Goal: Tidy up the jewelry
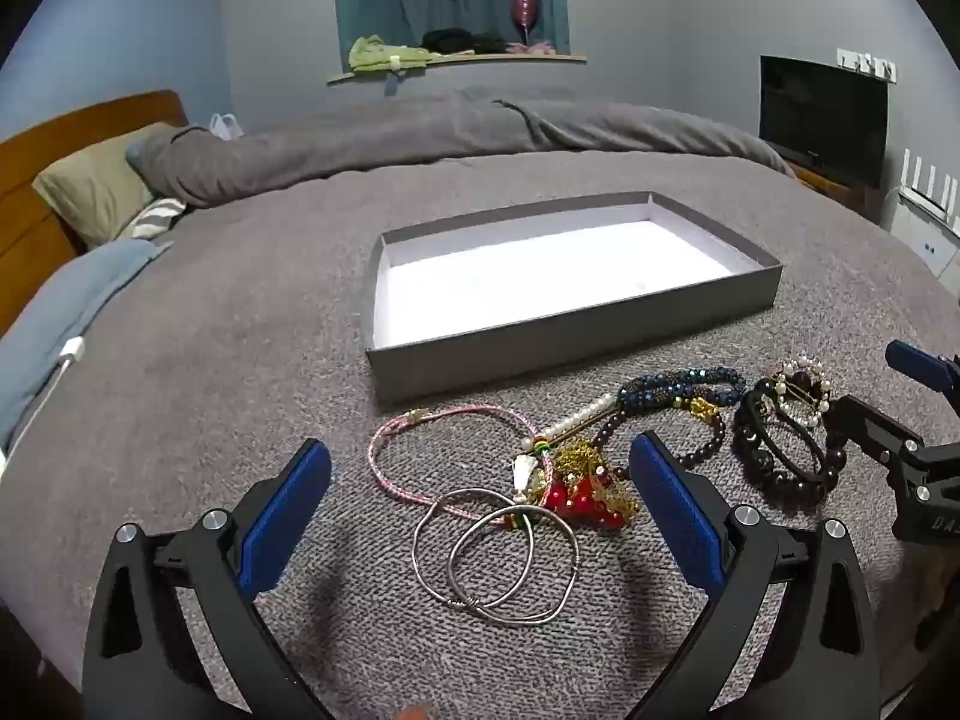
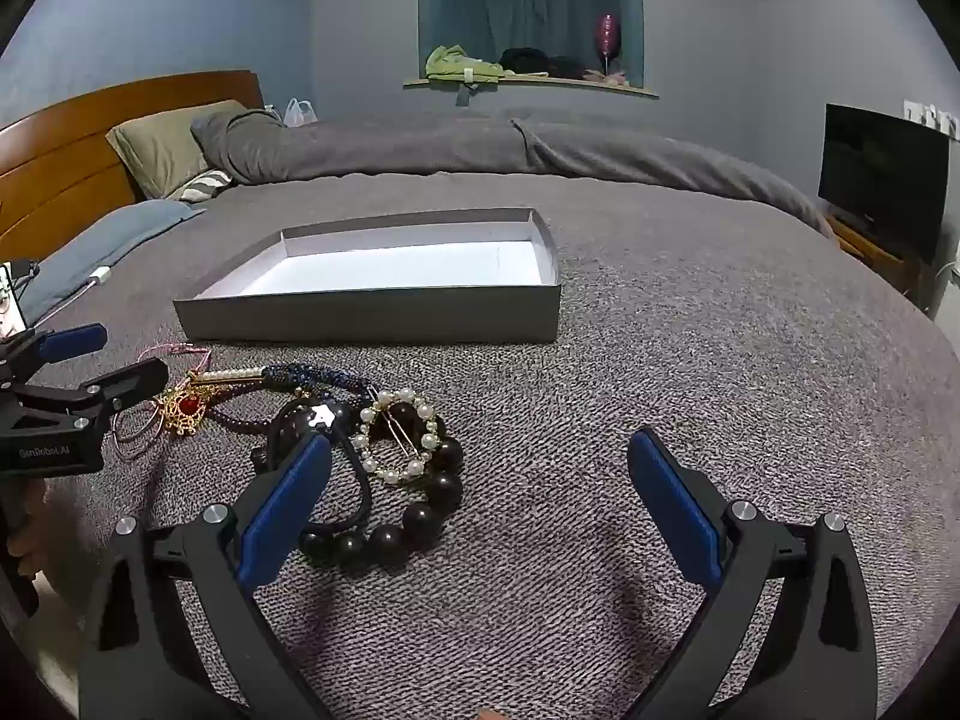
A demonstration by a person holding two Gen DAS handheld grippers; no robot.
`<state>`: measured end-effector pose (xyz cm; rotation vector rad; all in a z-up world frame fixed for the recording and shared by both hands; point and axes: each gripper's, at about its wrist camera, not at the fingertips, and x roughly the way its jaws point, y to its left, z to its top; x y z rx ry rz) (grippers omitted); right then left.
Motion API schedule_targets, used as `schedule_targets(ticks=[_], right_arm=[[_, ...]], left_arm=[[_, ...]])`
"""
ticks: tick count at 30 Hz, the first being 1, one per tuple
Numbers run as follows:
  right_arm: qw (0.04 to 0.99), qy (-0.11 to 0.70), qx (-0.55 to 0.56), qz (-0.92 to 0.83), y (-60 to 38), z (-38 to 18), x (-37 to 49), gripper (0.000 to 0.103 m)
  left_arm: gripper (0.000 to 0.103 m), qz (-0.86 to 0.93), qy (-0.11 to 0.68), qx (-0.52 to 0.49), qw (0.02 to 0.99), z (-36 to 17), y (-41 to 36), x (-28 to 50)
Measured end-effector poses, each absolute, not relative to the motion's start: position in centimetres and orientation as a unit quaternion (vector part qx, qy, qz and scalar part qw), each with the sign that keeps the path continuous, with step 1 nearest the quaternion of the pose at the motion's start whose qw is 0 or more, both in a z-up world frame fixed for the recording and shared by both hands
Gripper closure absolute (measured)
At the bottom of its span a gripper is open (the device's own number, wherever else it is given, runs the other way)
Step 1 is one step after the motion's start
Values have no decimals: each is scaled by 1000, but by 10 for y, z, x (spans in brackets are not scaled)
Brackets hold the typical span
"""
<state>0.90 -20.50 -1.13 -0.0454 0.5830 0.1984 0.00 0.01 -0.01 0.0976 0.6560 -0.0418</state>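
Observation:
A grey shallow box (image 1: 564,330) with a white inside lies on the grey bed cover; it also shows in the right wrist view (image 2: 372,318). In front of it lies a pile of jewelry: silver bangles (image 1: 498,558), a pink cord bracelet (image 1: 390,456), a red and gold ornament (image 1: 582,489), blue beads (image 1: 678,390), a black bead bracelet (image 2: 390,534) and a pearl ring clip (image 2: 396,438). My left gripper (image 1: 480,480) is open, hovering over the bangles. My right gripper (image 2: 480,468) is open, its left finger beside the black beads.
A folded grey duvet (image 1: 456,132) and pillows (image 1: 96,192) lie at the far side of the bed. A wooden headboard (image 2: 60,168) stands at the left. A dark TV (image 2: 882,180) stands at the right. A white cable (image 1: 66,360) lies at the left.

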Motion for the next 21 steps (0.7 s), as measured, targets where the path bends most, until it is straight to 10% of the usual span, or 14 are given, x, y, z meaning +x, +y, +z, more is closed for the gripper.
schedule_targets(ticks=[21], right_arm=[[957, 275, -22, 86, -207, -8, 6, 5]], left_arm=[[4, -13, 320, 48, 946, 0, 2, -1]])
